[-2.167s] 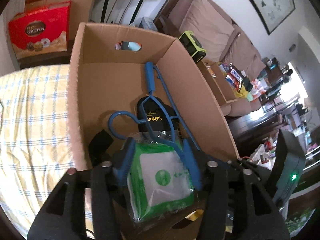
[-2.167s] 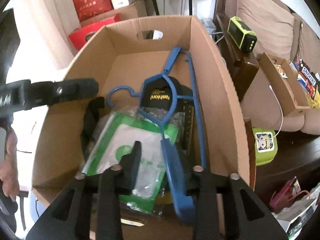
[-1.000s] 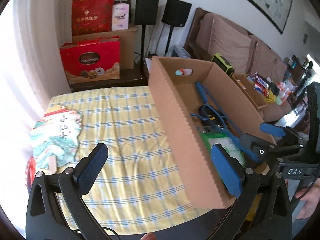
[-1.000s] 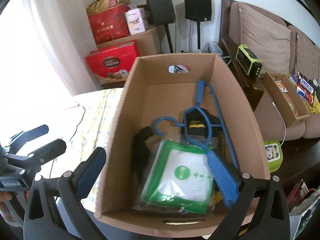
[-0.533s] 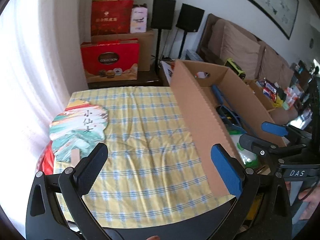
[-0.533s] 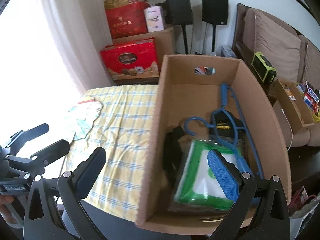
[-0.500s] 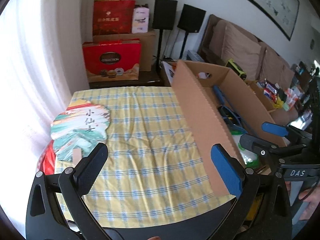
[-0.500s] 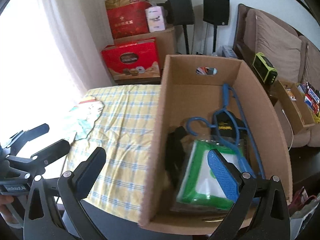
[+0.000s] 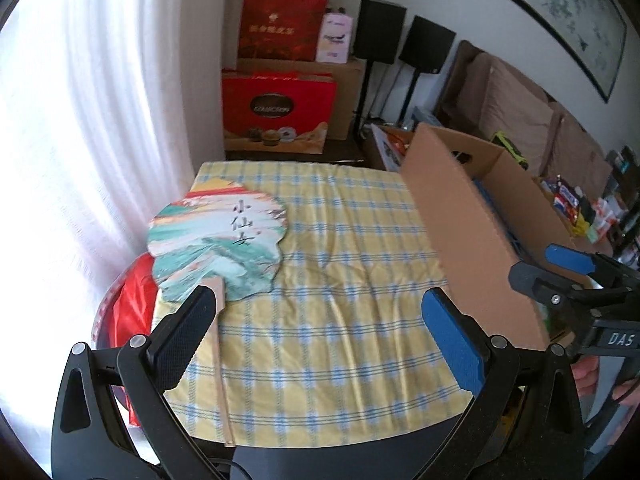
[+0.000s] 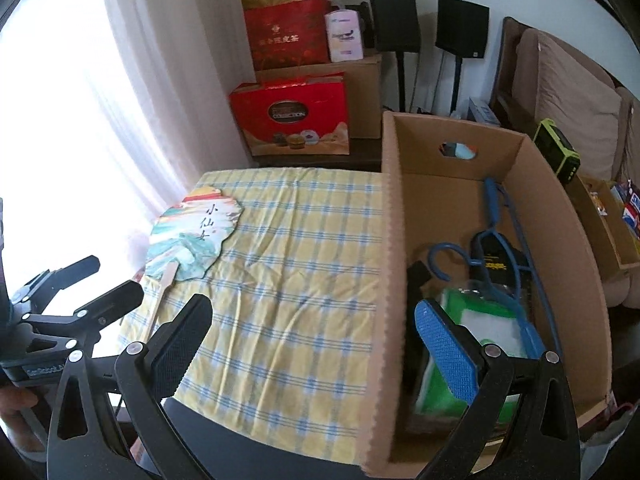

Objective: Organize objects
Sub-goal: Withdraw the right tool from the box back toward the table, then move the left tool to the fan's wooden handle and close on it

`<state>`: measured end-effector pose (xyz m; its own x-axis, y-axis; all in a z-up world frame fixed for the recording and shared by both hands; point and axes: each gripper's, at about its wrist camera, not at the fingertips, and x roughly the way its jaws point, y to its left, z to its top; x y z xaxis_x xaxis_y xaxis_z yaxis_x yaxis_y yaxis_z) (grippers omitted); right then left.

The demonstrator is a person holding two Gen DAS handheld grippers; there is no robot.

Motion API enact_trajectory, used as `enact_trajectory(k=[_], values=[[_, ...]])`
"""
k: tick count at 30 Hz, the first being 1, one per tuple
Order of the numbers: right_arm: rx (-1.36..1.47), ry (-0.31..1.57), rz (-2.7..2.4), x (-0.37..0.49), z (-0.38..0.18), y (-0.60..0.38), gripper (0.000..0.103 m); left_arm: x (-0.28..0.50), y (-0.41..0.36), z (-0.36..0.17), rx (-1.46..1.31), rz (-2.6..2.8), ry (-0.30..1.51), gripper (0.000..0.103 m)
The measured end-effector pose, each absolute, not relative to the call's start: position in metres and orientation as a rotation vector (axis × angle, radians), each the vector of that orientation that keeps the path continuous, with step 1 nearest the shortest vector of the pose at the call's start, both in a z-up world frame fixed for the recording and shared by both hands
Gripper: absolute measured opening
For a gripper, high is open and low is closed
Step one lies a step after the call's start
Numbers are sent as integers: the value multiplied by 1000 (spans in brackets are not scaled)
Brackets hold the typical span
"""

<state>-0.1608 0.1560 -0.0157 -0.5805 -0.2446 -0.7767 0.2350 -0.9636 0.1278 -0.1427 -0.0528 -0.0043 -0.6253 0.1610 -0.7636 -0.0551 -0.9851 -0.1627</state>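
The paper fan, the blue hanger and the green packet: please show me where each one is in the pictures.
paper fan [image 9: 218, 240], left wrist view, on the painted face.
blue hanger [image 10: 491, 204], right wrist view, on its straight upper bar.
green packet [image 10: 486, 320], right wrist view, on its white centre.

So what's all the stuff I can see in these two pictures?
Fan: one, green, white and orange, on the tablecloth near the curtain.
Tablecloth: one, yellow and blue checked.
Cardboard box: one, brown, open, right of the cloth.
Hanger: one, blue, in the box.
Packet: one, green and white, in the box.
Gift boxes: two, red, by the wall.
Speakers: two, black.
Sofa: one, brown.
Left tongs: open, empty.
Right tongs: open, empty.
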Motion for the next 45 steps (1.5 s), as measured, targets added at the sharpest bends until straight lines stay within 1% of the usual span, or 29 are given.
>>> enact_trajectory(k=[4, 12, 18, 24, 29, 32, 34, 35, 36, 37, 38, 39, 40, 42, 43, 45], values=[[1262, -29, -2566, -163, -20, 145, 102, -140, -74, -18, -1320, 2737, -222, 103], [1265, -54, -2534, -168, -40, 124, 102, -136, -121, -68, -1444, 2761, -280, 103], [1274, -64, -2504, -166, -59, 107, 102, -133, -135, -97, -1503, 2747, -318, 103], [1279, -113, -2477, -164, -73, 97, 102, -134, -143, -109, -1494, 2750, -356, 102], [1305, -167, -2444, -165, -88, 95, 102, -138, -148, -116, -1507, 2738, -398, 98], [1325, -178, -2429, -166, -96, 94, 102, -141, -149, -120, -1514, 2723, -419, 97], [1337, -192, -2420, -167, -101, 95, 102, -143, -147, -121, -1514, 2720, -413, 94], [1344, -199, -2414, -168, -103, 96, 102, -144, -146, -122, -1514, 2719, -405, 90], [1353, -206, -2409, -168, -105, 97, 102, -145, -144, -123, -1513, 2716, -394, 82], [1360, -219, -2404, -168, -107, 98, 102, -146, -142, -123, -1511, 2711, -383, 77], [1363, -231, -2400, -168, -108, 100, 102, -147, -139, -123, -1508, 2707, -368, 70], [1367, -243, -2395, -168, -110, 101, 102, -148, -137, -124, -1509, 2710, -352, 65], [1373, -252, -2389, -168, -111, 102, 102, -148, -136, -125, -1514, 2712, -341, 63], [1379, -258, -2385, -168, -112, 104, 102, -150, -134, -130, -1531, 2710, -332, 50], [1380, -263, -2381, -168, -112, 104, 102, -151, -134, -131, -1539, 2710, -323, 47], [1384, -276, -2370, -168, -113, 105, 102, -152, -131, -135, -1555, 2714, -289, 34]])
